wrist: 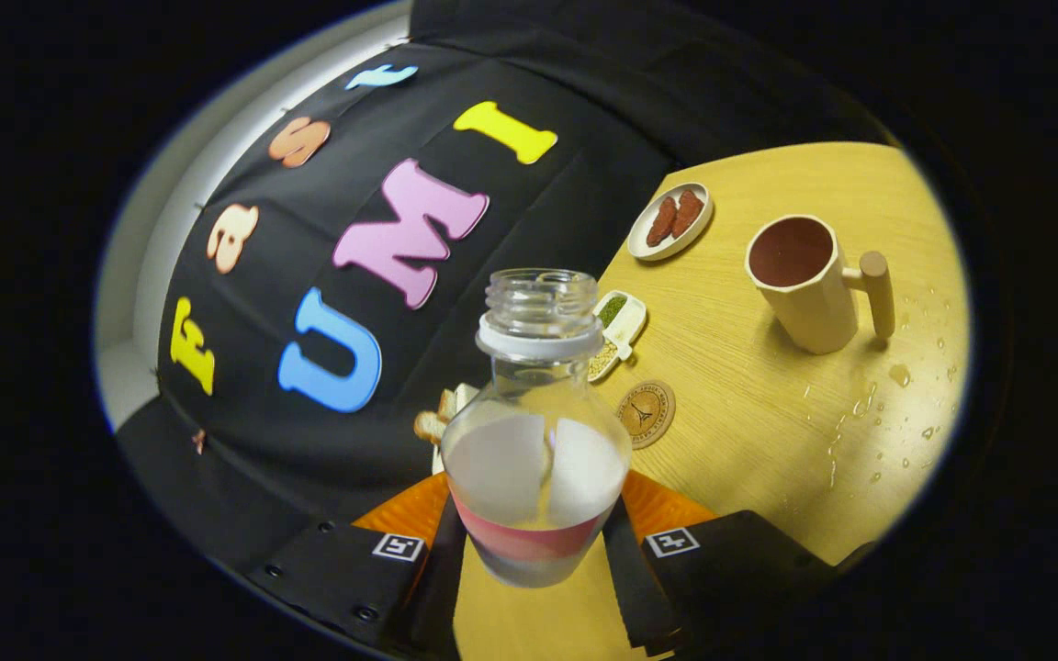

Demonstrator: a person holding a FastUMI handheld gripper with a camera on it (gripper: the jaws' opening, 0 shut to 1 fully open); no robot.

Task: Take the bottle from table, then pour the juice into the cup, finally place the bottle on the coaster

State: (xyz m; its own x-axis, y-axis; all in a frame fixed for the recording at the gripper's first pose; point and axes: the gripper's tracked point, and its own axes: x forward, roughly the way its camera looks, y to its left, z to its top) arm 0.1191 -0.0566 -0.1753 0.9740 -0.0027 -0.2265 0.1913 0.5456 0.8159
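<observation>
We are holding the clear bottle [534,431] at lower centre, jaws clenched on its sides. The pour comes next: we judge it needs carrying to the cup [804,280] at upper right, beyond the coaster [646,412].

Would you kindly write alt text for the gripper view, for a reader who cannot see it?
The gripper is shut on an uncapped clear bottle, held over a wooden table. Beyond it lie a round coaster, a cup with a handle, two small snack dishes and spilled droplets.
</observation>
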